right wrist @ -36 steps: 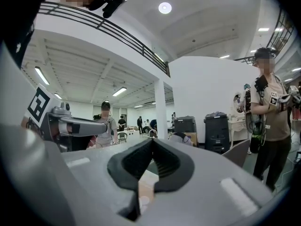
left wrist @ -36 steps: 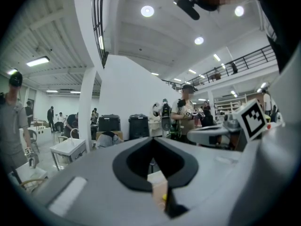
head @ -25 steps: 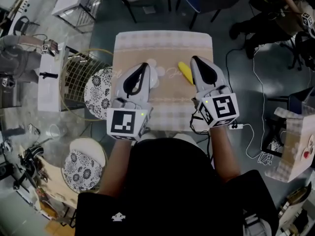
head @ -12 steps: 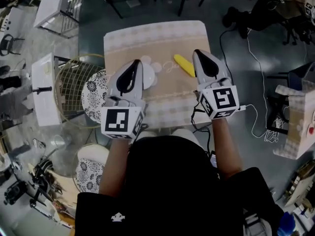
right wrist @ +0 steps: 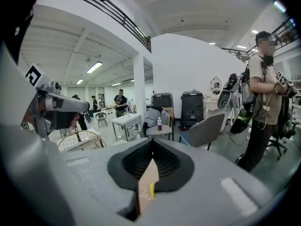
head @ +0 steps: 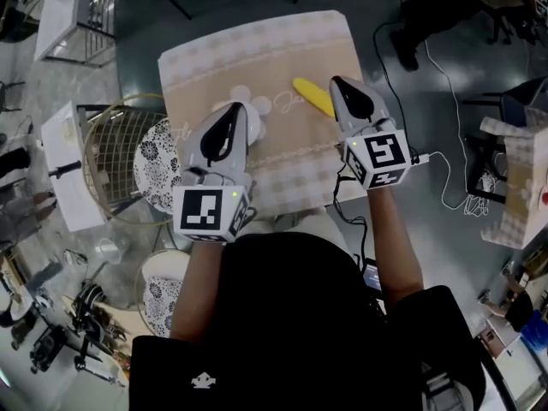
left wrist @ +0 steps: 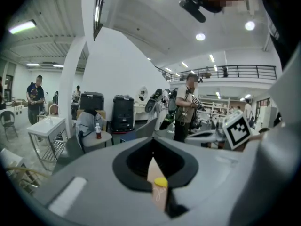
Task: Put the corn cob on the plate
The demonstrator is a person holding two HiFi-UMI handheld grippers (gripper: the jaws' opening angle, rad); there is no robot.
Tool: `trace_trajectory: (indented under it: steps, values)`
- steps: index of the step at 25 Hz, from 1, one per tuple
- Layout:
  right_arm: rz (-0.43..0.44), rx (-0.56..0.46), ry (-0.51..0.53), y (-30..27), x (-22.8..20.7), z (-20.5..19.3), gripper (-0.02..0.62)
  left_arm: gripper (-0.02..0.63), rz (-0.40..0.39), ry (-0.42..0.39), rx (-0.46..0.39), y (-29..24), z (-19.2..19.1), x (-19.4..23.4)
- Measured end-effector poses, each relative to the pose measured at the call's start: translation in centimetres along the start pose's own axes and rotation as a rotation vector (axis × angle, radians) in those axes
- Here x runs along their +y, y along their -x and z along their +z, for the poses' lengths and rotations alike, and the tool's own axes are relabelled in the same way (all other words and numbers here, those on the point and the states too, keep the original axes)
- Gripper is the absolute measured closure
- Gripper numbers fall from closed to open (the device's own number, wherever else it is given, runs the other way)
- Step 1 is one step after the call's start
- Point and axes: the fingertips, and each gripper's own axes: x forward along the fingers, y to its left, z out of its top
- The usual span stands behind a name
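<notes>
Black top on the person (head: 291, 315) fills the near side of the head view, against the near edge of the table (head: 257, 45). Table is covered by a beige checked cloth (head: 291, 174). Both forearms reach over that near edge. Left gripper (head: 235, 110) is over the table's left half with its marker cube (head: 212, 213) at the near edge. Its jaws are together with nothing between them; its own view shows only a thin slit of cloth and a spot of yellow. Right gripper (head: 340, 84) is over the table's right half, jaws likewise pressed together and empty. Corn cob (head: 312, 98) lies on the cloth past the table's middle, diagonal, its right end just beside the right gripper's tip; contact cannot be told. It is not on a plate. Floral plate (head: 154, 165) sits off the table's left edge, inside a wire basket (head: 116, 157), well apart from the cob. White cable (head: 445, 191) runs on the floor to the table's right. Chair legs show beyond the far edge.
</notes>
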Motion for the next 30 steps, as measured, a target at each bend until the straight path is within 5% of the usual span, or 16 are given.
trace_trajectory:
  steps: [16,30]
  values:
    - [0.025,0.214,-0.01,-4.3,-2.7,-11.6,0.589,0.597,-0.064,0.027,0.119,-2.5,-6.1,-0.8]
    - [0.153,0.488,0.105,-9.0,-1.4,-22.3,0.384,0.597,-0.048,0.039,0.175,-2.0,-9.4,-0.7]
